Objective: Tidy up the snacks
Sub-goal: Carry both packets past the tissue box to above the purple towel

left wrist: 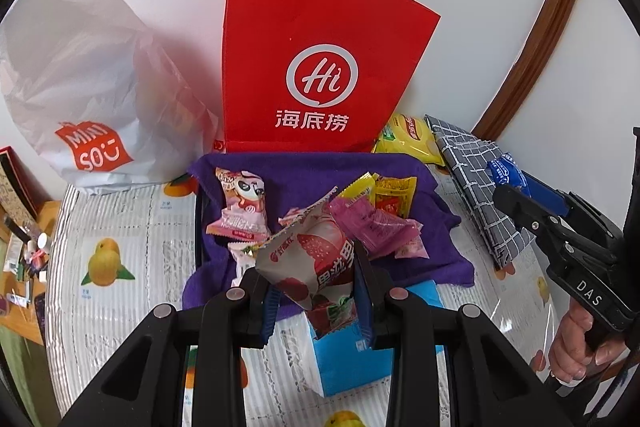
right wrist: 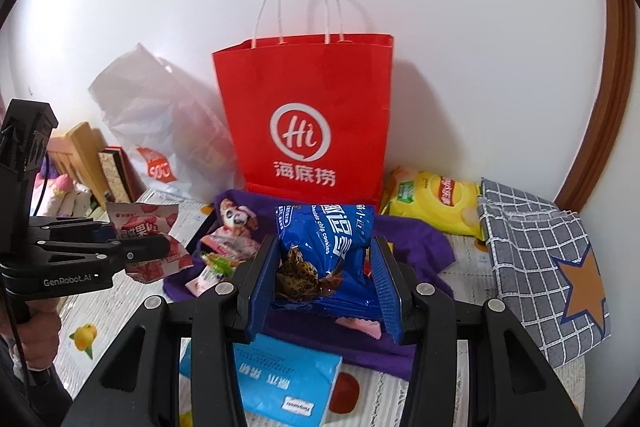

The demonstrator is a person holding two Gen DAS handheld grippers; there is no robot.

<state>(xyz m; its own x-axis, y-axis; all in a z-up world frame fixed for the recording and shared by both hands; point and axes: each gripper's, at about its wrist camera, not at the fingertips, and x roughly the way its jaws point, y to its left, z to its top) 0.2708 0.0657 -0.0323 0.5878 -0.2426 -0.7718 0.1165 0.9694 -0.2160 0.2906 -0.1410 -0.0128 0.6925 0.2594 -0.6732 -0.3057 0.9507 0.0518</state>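
While the red paper bag (right wrist: 308,123) stood upright against the wall, both grippers hung in front of it, each with a snack pinched fast. The left gripper (left wrist: 314,301) had its jaws clenched on a pink-and-white fruit snack packet (left wrist: 310,263), which was lifted clear above the purple towel (left wrist: 400,183) spread at the foot of the bag. The right gripper (right wrist: 326,279) had its jaws clamped on a blue packet of chocolate chip cookies (right wrist: 326,239), also raised over that towel. More small snack packets (left wrist: 372,223) lay heaped on the towel just before the bag. A yellow chip bag (right wrist: 436,203) lay to the bag's right, beside a grey checked cloth (right wrist: 532,259). A white plastic bag (left wrist: 92,87) slumped to the red bag's left. Nearer than the towel, a blue tissue pack (right wrist: 288,383) rested on the fruit-patterned counter (left wrist: 120,227).
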